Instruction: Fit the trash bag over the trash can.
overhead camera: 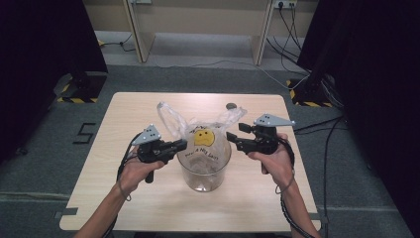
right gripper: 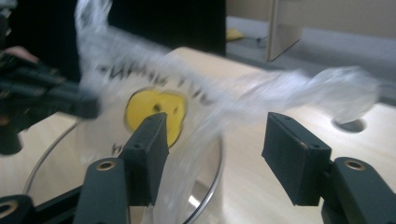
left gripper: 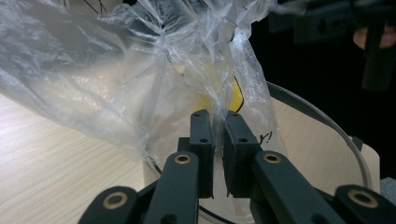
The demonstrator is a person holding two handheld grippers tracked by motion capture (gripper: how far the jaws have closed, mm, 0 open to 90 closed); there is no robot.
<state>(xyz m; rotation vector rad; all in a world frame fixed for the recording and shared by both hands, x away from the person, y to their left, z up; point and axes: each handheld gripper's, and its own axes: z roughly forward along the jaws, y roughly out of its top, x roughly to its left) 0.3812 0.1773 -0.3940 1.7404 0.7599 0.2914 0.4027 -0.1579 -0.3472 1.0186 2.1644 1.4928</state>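
A clear plastic bag (overhead camera: pixel 203 136) printed with a yellow smiley face sits in a clear round container (overhead camera: pixel 204 173) at the table's middle. Its two handles stick up behind. My left gripper (overhead camera: pixel 182 145) reaches the bag from the left. In the left gripper view its jaws (left gripper: pixel 218 126) are shut on a fold of the bag (left gripper: pixel 140 70) above the container's rim (left gripper: pixel 327 121). My right gripper (overhead camera: pixel 236 133) hovers at the bag's right side. In the right gripper view it (right gripper: pixel 217 140) stands open, with blurred film of the bag (right gripper: pixel 154 79) passing loosely between its fingers.
The wooden table (overhead camera: pixel 148 198) has a small round hole (overhead camera: pixel 231 105) near its far edge. Black curtains hang on both sides. Cables (overhead camera: pixel 327 148) run across the grey floor at the right, and a pale desk frame stands behind the table.
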